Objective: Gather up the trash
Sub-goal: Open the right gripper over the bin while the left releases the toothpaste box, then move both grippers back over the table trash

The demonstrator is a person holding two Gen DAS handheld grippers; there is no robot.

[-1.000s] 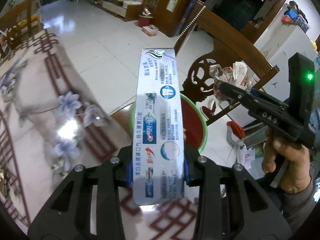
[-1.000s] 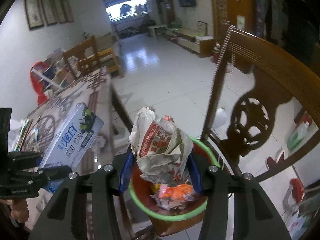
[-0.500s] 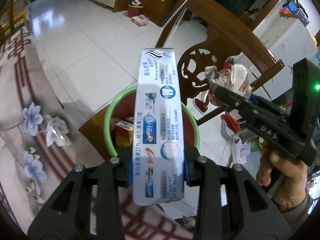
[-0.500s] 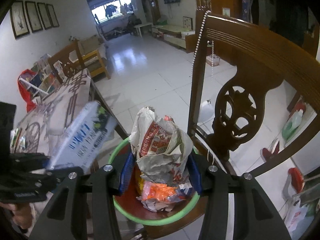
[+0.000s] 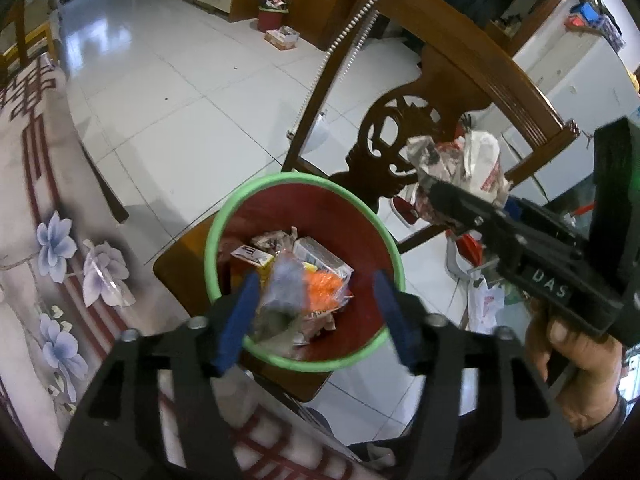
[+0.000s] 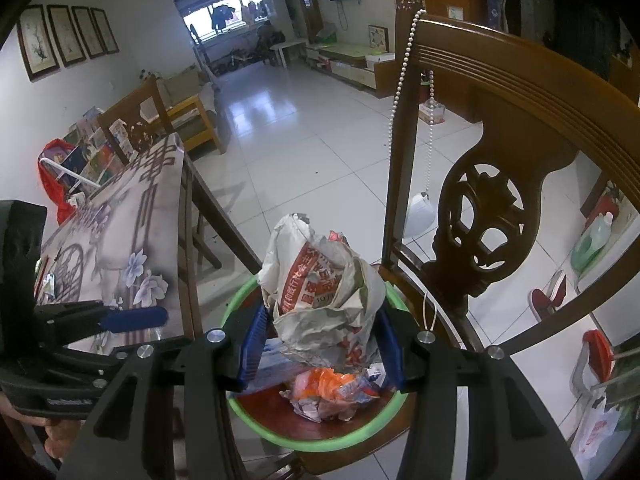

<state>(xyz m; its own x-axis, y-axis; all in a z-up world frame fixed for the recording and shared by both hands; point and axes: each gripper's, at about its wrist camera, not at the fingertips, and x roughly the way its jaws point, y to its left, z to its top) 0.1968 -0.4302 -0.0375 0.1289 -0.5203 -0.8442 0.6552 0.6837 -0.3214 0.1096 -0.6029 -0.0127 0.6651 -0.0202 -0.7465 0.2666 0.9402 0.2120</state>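
Note:
A red bin with a green rim (image 5: pixel 256 196) stands on a wooden chair seat and holds boxes and orange wrappers (image 5: pixel 324 286). My left gripper (image 5: pixel 314 320) is open and empty above the bin; a blurred toothpaste box (image 5: pixel 280 296) is falling into it. The box also shows in the right wrist view (image 6: pixel 276 360), inside the bin (image 6: pixel 320 442). My right gripper (image 6: pixel 320 344) is shut on a crumpled newspaper ball (image 6: pixel 320 300) and holds it over the bin. The ball also shows in the left wrist view (image 5: pixel 460 164).
A carved wooden chair back (image 6: pixel 500 184) rises right behind the bin. A table with a flowered cloth (image 5: pixel 44 264) lies to the left. White tiled floor (image 6: pixel 304 144) stretches beyond. A bead chain (image 6: pixel 404 64) hangs from the chair.
My left gripper opened and let go of the toothpaste box, which dropped into the bin. Both grippers moved further over the bin. The right gripper keeps its hold on the newspaper.

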